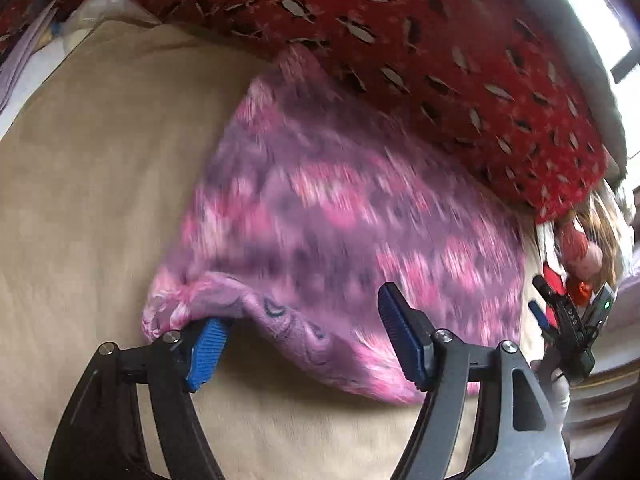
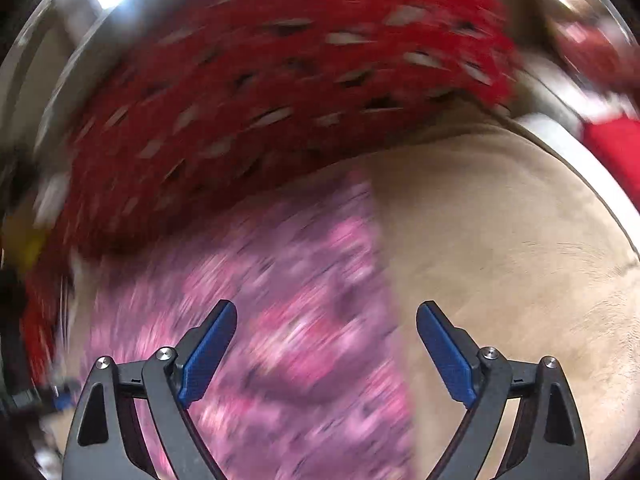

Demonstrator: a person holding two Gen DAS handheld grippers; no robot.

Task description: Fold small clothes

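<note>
A pink and purple patterned cloth [image 1: 340, 208] lies on the beige bed surface [image 1: 100, 168]. My left gripper [image 1: 304, 324] is open at the cloth's near edge; its left blue pad [image 1: 208, 348] sits under a lifted corner of the cloth, its right pad over the cloth. The right gripper [image 1: 568, 320] shows at the far right of this view. In the right wrist view the same cloth [image 2: 304, 320] is blurred. My right gripper [image 2: 326, 328] is open above it, holding nothing, with the cloth's right edge between the pads.
A red blanket with grey and black leaf marks [image 1: 420, 40] runs along the far side of the cloth and shows in the right wrist view [image 2: 260, 100]. White pillows [image 1: 80, 12] lie at the far left. A doll [image 1: 580, 252] lies at the right.
</note>
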